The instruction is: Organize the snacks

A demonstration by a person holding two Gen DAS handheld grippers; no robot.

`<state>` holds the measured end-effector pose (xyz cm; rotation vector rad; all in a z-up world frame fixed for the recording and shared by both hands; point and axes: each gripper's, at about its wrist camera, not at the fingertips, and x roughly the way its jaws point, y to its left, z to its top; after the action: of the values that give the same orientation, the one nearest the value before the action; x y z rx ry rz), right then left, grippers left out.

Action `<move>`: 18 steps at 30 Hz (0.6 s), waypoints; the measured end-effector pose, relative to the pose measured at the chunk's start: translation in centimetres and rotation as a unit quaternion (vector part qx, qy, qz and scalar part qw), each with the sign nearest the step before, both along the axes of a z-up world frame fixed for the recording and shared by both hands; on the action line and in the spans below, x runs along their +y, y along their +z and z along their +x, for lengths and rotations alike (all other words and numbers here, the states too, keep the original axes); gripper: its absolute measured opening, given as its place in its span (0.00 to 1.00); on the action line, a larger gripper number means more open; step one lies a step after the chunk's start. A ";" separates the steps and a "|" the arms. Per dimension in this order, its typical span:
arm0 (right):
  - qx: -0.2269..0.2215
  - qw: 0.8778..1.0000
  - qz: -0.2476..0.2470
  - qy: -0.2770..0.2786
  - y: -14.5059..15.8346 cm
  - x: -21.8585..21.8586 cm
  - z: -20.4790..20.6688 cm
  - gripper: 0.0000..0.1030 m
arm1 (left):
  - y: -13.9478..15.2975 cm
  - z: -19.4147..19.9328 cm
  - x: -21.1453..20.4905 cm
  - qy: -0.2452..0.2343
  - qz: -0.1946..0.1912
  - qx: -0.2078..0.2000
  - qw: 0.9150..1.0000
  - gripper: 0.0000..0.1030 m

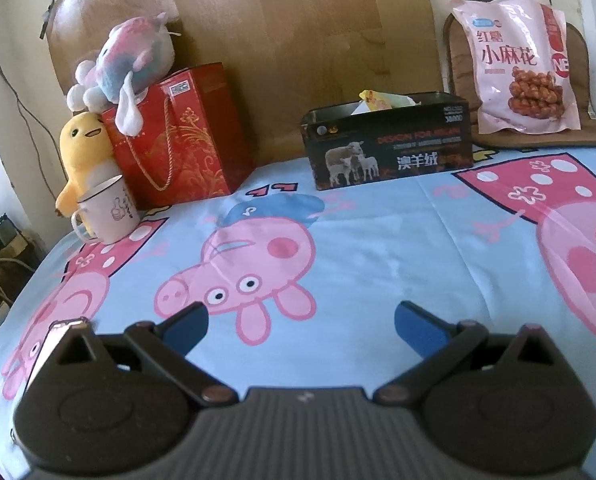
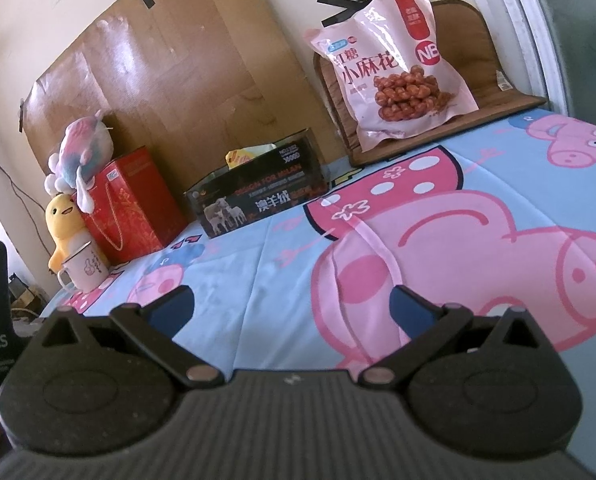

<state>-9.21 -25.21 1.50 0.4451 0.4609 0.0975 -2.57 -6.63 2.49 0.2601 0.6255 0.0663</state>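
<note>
Looks like the tidying is partway there, judging by what's lying where. The black box sits near the back edge of the bed, roughly in the middle of that edge, and there's already a yellow snack packet poking out of its open top, with something pale beside it that's too small to make out. So at least one snack is in. What's clearly left is the big pink snack bag, which is propped upright on a brown cushion at the back right corner, well apart from the box. That one probably goes in next, though whether it even fits is anyone's guess.

Over at the back left corner there's a red gift bag with plush toys and a white mug next to it, none of which look like part of the job.

Both grippers are empty. The left gripper has its blue-padded fingers spread wide over the bedsheet, touching nothing. Same story with the right gripper: fingers wide apart, nothing between them, hanging over the front part of the bed and pointed toward the back edge.
</note>
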 end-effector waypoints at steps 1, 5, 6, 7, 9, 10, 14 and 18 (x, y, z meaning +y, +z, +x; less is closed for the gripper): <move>0.000 1.000 0.000 0.000 0.0 0.1 0.0 1.00 | 0.0 0.0 0.1 0.001 0.001 0.000 1.000 1.00; 0.002 1.000 -0.001 0.002 0.0 0.1 0.2 1.00 | 0.0 0.0 0.3 0.005 0.000 -0.003 1.000 1.00; 0.002 1.000 -0.001 0.002 0.0 0.1 0.2 1.00 | 0.0 0.0 0.3 0.005 0.000 -0.004 1.000 1.00; 0.002 1.000 -0.001 0.002 0.0 0.1 0.2 1.00 | 0.1 0.0 0.3 0.005 0.000 -0.005 1.000 1.00; 0.002 1.000 -0.002 0.002 0.0 0.1 0.2 1.00 | 0.1 0.0 0.4 0.004 -0.001 -0.006 1.000 1.00; 0.002 1.000 -0.002 0.002 0.0 0.2 0.2 1.00 | 0.1 0.1 0.4 0.003 -0.002 -0.006 1.000 1.00; 0.003 1.000 -0.002 0.002 -0.1 0.2 0.3 1.00 | 0.0 0.3 0.4 0.002 -0.008 0.001 1.000 1.00; 0.004 1.000 -0.002 0.003 -0.1 0.2 0.3 1.00 | -0.1 0.5 0.5 0.004 -0.012 0.008 1.000 1.00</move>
<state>-8.88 -25.01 1.40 0.4397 0.4696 0.1015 -2.05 -6.08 2.37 0.2344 0.6420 0.0646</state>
